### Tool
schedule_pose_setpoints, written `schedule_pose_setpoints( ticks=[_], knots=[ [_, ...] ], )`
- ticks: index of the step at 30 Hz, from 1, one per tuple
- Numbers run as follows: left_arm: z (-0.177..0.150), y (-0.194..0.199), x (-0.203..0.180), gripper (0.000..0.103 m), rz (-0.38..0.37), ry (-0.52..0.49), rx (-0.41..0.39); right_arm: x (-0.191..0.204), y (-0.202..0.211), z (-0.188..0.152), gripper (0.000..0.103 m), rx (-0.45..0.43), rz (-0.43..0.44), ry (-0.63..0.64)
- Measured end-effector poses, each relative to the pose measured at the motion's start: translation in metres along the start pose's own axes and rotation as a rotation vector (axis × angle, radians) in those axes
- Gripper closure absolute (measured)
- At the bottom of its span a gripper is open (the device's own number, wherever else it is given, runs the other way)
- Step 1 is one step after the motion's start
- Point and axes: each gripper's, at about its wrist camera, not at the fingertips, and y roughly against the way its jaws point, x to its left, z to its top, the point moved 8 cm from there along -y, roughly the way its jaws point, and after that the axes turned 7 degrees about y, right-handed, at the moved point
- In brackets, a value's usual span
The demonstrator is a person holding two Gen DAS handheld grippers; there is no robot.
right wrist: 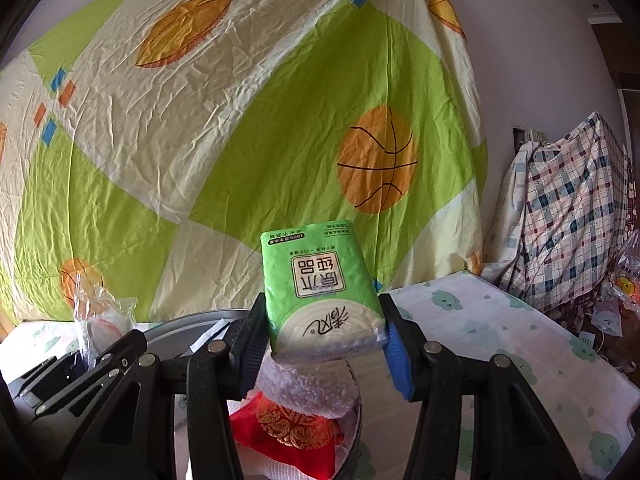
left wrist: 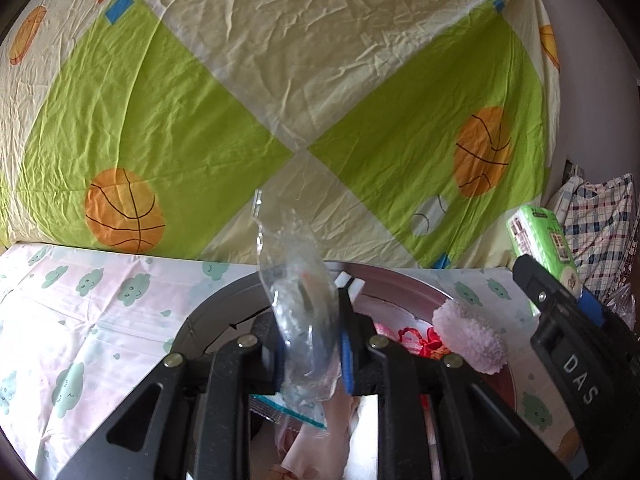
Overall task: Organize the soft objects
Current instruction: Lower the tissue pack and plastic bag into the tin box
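Above the basin (right wrist: 182,326), right gripper (right wrist: 320,344) clamps tissue pack (right wrist: 320,288).

one tissue pack (right wrist: 320,288), one clear plastic bag (left wrist: 300,320), one basin (left wrist: 400,280)

We see a sheet (right wrist: 240,128) in lime green and cream, printed with orange basketballs and small blue and orange squares. The tablecloth (left wrist: 80,312) is pale pink with mint clouds. The tissue pack (right wrist: 320,284) is green; the pouch (right wrist: 288,432) red with gold; the cloth (right wrist: 576,208) plaid.
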Motion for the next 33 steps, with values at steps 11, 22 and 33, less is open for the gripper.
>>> schedule_pose_setpoints(
  ticks=[11, 22, 33],
  knots=[
    [-0.001, -0.007, 0.011, 0.084, 0.006, -0.001, 0.019, 0.020, -0.024, -0.014, 0.048, 0.087, 0.020, -0.003],
    [-0.001, -0.009, 0.015, 0.084, 0.015, 0.009, 0.026, 0.022, -0.022, -0.011, 0.048, 0.078, 0.039, 0.004],
    [-0.007, -0.016, 0.012, 0.084, 0.014, 0.012, 0.066, 0.024, -0.024, -0.010, 0.048, 0.073, 0.000, 0.062]
  ],
)
